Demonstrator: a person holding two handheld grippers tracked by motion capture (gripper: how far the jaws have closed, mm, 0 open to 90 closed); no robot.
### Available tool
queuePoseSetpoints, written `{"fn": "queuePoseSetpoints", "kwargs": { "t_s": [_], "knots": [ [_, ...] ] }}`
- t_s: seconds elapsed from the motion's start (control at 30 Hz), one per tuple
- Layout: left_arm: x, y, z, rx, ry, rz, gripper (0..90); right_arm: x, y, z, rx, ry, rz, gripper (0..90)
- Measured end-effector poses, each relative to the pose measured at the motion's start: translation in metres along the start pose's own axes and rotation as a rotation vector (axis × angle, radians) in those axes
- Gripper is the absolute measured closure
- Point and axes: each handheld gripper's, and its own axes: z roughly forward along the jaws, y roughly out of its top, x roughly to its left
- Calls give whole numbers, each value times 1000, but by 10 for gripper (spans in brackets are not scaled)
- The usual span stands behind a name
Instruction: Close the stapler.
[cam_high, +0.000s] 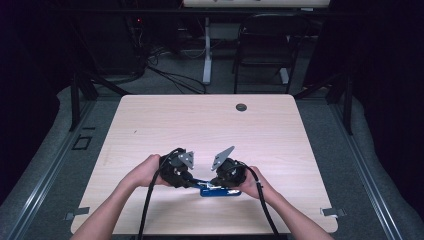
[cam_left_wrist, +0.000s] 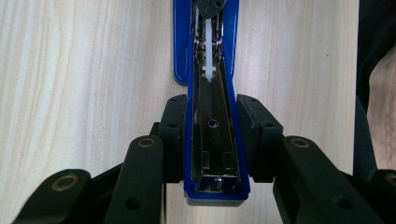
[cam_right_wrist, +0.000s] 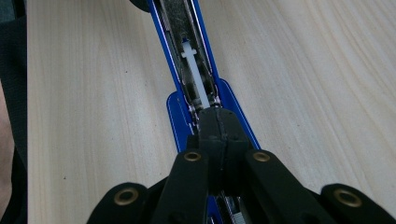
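Blue stapler (cam_high: 220, 190) sits at lower centre of the high view, near the front edge of the table (cam_high: 200, 125), between my two hands. It's opened up: blue base flat on the wood, magazine channel (cam_left_wrist: 214, 135) exposed.

My left gripper (cam_high: 192, 183) is pinching the sides of the magazine, pads (cam_left_wrist: 173, 126) pressed on the blue walls near its open end. My right gripper (cam_high: 212, 186) is pressed together at the hinge end, jaws meeting with no gap in the right gripper view; can't tell if anything thin is caught between them.

Risks, as I judge: the left grip is on smooth narrow walls, so a pull or twist could let the magazine slip out or snap shut. The white pusher (cam_right_wrist: 194, 77) looks spring-loaded; if the right jaws slide off the hinge it could jump. Opposing pulls could drag the base across the table.

Long axis runs left-right in the high view, roughly parallel to the front edge. Open magazine end points to my left gripper, hinge end to my right.
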Motion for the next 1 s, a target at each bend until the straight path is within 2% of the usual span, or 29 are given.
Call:
{"fn": "queuePoseSetpoints", "kwargs": {
  "t_s": [0.23,0.5,1.0],
  "knots": [
    [0,4,-1,30,0,4,648,-1,0,0,-2,6,3,900],
    [-1,7,-4,42,2,9,643,-1,-1,0,-4,4,4,900],
    [-4,15,-9,15,18,13,643,-1,-2,-1,-8,6,14,900]
  ]
}}
